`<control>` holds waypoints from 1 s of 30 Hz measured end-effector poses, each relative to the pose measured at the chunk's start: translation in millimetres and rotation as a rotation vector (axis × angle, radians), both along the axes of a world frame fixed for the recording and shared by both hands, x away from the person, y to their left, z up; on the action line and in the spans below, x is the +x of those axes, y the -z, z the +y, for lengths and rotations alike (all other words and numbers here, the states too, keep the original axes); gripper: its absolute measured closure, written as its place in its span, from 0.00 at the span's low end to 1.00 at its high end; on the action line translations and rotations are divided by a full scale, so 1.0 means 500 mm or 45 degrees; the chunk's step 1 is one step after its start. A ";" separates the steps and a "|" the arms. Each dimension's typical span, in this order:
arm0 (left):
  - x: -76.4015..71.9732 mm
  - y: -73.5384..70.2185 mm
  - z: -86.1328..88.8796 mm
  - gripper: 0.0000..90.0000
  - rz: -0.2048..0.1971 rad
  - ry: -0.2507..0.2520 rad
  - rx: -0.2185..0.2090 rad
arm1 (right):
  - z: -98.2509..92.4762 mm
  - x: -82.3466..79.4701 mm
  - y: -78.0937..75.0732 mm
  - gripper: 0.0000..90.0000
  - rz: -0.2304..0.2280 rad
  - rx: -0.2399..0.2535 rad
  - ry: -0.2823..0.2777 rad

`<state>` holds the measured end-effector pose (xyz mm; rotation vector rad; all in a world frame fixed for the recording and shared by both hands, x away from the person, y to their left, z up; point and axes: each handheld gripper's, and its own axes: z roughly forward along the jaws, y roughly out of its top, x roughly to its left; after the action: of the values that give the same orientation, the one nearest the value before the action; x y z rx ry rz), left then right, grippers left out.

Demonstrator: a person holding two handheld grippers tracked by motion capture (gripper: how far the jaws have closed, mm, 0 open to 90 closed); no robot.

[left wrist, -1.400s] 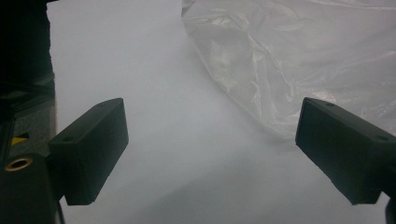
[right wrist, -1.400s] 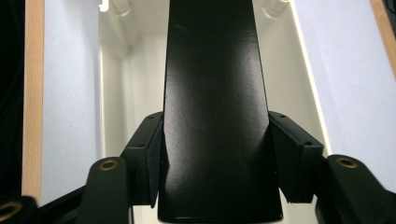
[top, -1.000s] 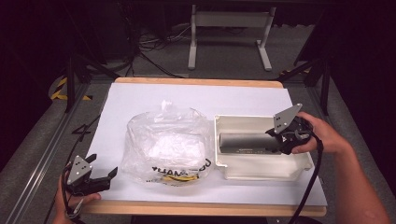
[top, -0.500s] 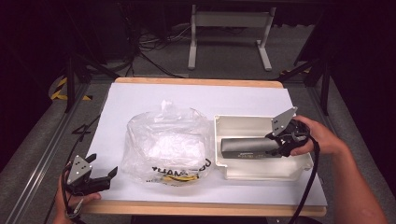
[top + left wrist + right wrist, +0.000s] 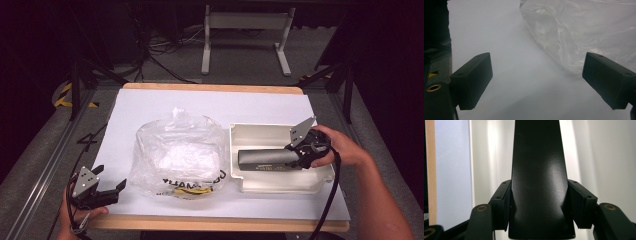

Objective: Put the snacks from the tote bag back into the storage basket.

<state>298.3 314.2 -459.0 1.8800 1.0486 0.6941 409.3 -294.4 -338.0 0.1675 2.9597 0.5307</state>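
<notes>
The right gripper (image 5: 299,156) clamps the dark rectangular bar (image 5: 263,159) at its right end, inside the white tray (image 5: 280,184) at right of frame. Keep the bar level and squarely gripped, clear of the tray walls. The left gripper (image 5: 107,190), jaws wide and empty, waits at lower left beside the plastic bag (image 5: 180,152).

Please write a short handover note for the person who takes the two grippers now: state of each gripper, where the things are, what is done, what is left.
Right gripper: shut on the dark bar, which lies lengthwise in the white tray.
Left gripper: open, holding nothing, at the table's near left corner beside the plastic bag.
Done: bar gripped at its right end.
Left: probably move the bar between tray and bag; the bag is not yet held.
</notes>
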 end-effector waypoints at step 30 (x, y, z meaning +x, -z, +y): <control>0.003 0.003 -0.003 0.11 0.020 0.015 0.010 | 0.008 0.018 0.056 0.47 0.050 -0.193 0.024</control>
<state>299.6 312.5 -460.7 1.8997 1.0449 0.6785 418.4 -290.2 -366.2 0.1927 3.0178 0.3026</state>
